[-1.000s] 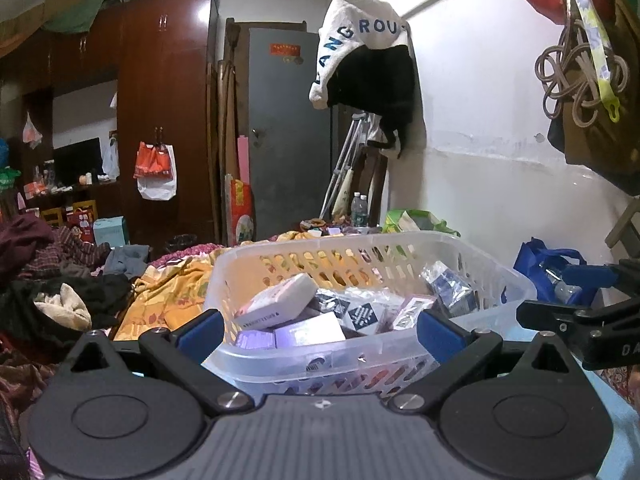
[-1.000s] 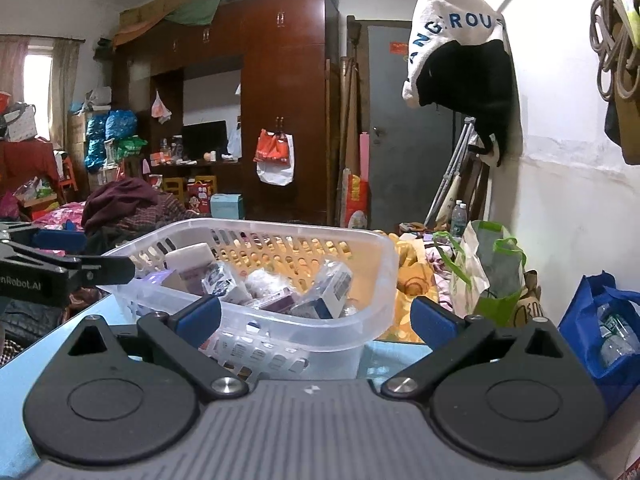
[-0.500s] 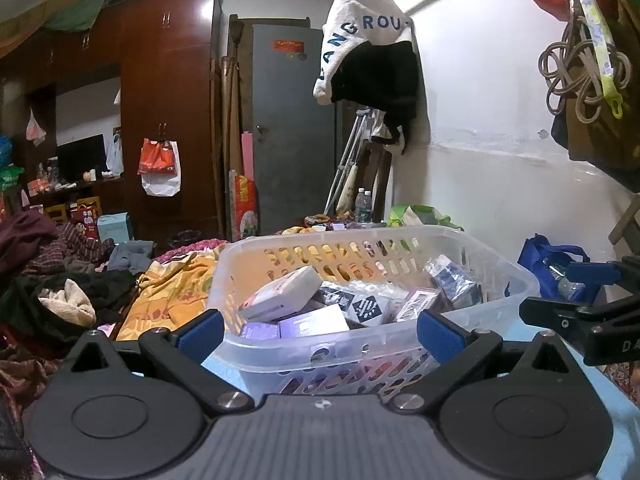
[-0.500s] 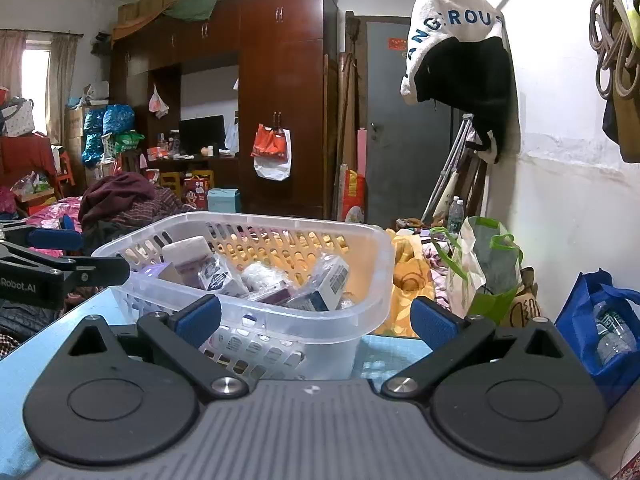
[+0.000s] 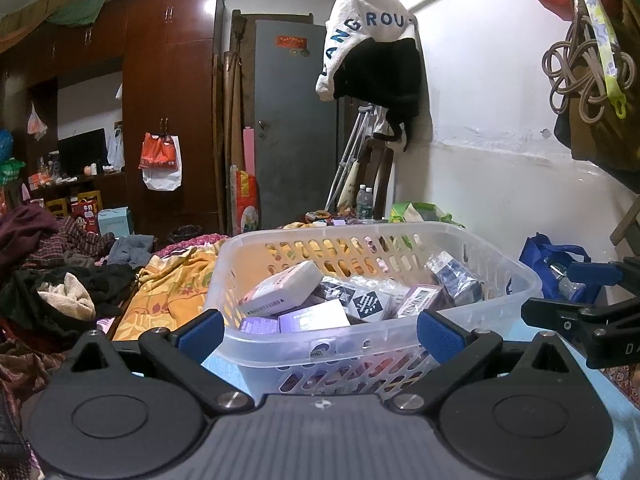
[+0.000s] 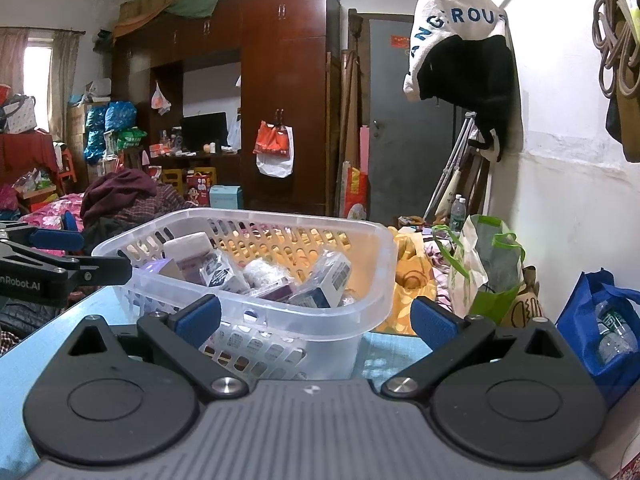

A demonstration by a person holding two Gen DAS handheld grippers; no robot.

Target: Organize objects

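Observation:
A clear plastic basket stands on the light blue table, filled with several small boxes and packets, among them a white box and a purple box. My left gripper is open and empty, its blue-padded fingers just short of the basket's near wall. My right gripper is open and empty, close in front of the basket's right corner. Each gripper shows at the edge of the other's view.
The light blue table ends just past the basket. Beyond it lie piled clothes and a yellow blanket. A blue bag and a green-handled bag stand by the white wall on the right.
Both views sit a little higher over the basket than a second ago, showing more of its contents. Both grippers stay open and empty.

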